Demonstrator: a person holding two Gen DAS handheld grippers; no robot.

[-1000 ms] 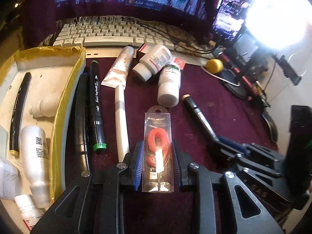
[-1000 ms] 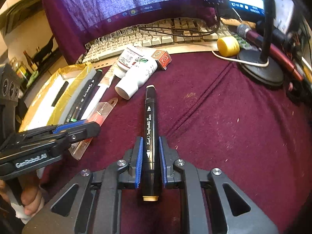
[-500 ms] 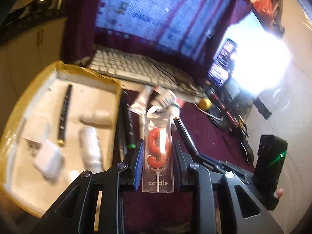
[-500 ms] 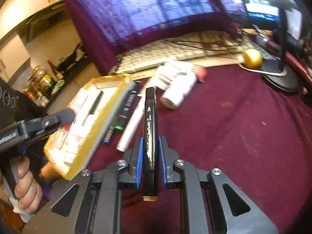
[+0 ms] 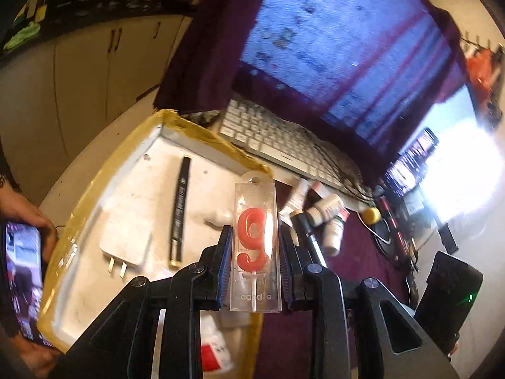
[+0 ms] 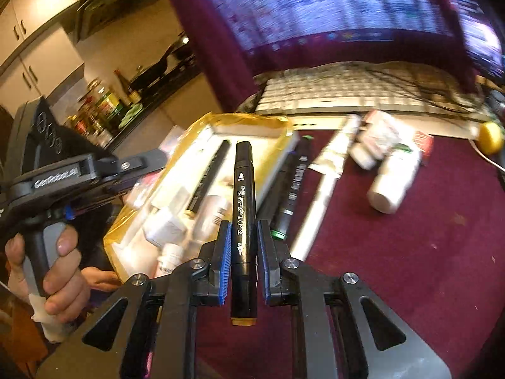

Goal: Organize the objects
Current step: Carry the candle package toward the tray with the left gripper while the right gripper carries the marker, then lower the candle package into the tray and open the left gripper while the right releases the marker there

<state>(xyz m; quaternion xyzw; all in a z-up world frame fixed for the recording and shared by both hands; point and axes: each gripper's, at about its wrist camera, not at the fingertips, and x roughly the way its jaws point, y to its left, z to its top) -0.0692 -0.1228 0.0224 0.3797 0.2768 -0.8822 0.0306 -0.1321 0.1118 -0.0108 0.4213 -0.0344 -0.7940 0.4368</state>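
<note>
My left gripper [image 5: 255, 243] is shut on a clear candle pack [image 5: 255, 246] with a red number 9 in it, held in the air over the right edge of the yellow-rimmed tray [image 5: 94, 189]. My right gripper [image 6: 242, 246] is shut on a black marker [image 6: 243, 208], held above the tray [image 6: 268, 123] near its right side. The tray holds a black pen [image 5: 180, 211], a white charger plug [image 5: 126, 240] and white bottles [image 6: 211, 218]. The left gripper's body [image 6: 63, 177] shows at the left of the right wrist view.
On the maroon cloth [image 6: 410, 252] lie markers [image 6: 290, 189], a white pen [image 6: 318, 208], a tube [image 6: 337, 148] and white bottles [image 6: 394, 177]. A white keyboard [image 6: 347, 94] and monitor [image 5: 331, 50] stand behind. A yellow ball [image 6: 489, 132], a microphone stand and a phone sit at right.
Both grippers have lifted off the cloth and moved left toward the tray, the left with the candle pack, the right with the black marker. Both grips are unchanged.
</note>
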